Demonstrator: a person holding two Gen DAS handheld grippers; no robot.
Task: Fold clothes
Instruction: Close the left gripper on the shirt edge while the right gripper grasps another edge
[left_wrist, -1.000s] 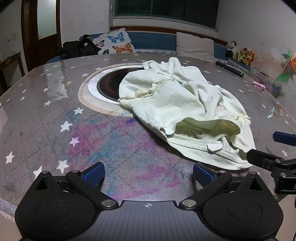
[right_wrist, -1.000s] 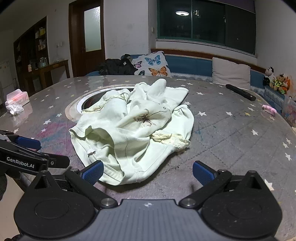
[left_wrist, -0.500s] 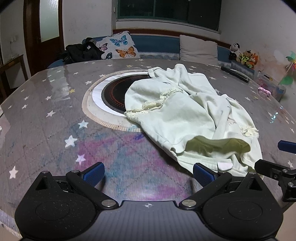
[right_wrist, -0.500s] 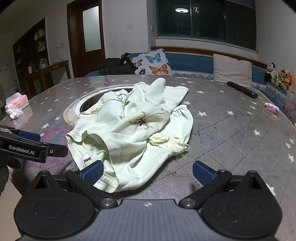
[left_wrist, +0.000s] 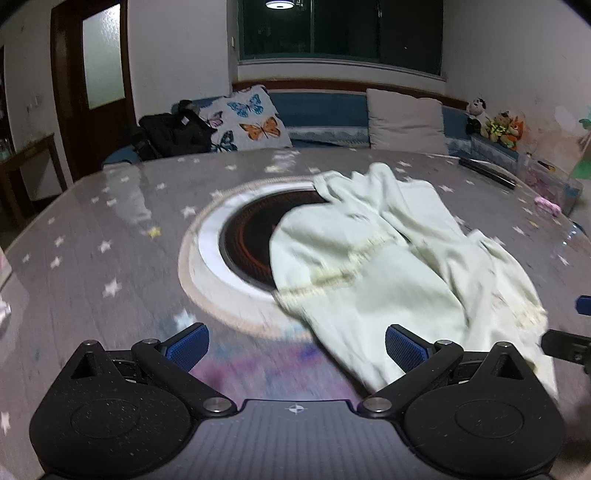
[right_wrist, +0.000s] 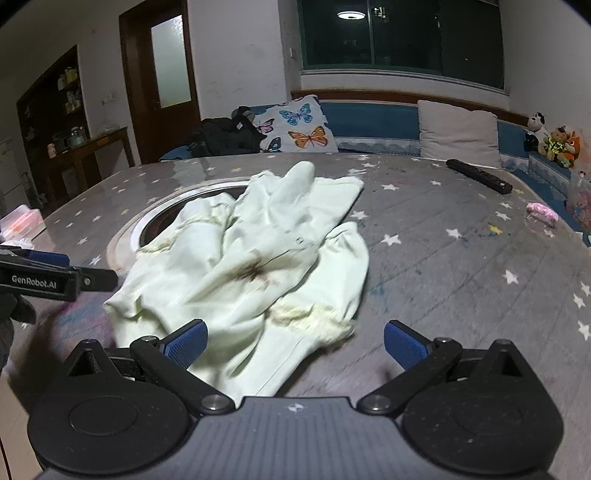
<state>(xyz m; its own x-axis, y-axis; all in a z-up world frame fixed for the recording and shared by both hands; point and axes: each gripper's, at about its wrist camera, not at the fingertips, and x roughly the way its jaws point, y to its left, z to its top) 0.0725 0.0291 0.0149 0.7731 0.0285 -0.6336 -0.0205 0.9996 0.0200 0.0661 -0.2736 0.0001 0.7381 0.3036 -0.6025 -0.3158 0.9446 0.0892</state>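
A crumpled pale-green garment (left_wrist: 388, 266) with frilled cuffs lies on the star-patterned table, partly over a round inset hotplate (left_wrist: 255, 236). In the right wrist view the garment (right_wrist: 251, 258) shows a dark insect print. My left gripper (left_wrist: 295, 345) is open and empty, its right finger at the garment's near edge. My right gripper (right_wrist: 293, 341) is open and empty, with the garment's near hem lying between its fingers. The left gripper also shows at the left edge of the right wrist view (right_wrist: 55, 277).
A black remote (right_wrist: 478, 175) lies at the far right of the table, and a small pink object (right_wrist: 541, 212) near the right edge. A pink box (right_wrist: 18, 221) sits at the far left. A sofa with cushions and soft toys stands behind the table.
Both grippers have moved forward and closer to the garment. Its near hem now lies between the right gripper's fingers. The garment itself has not moved.
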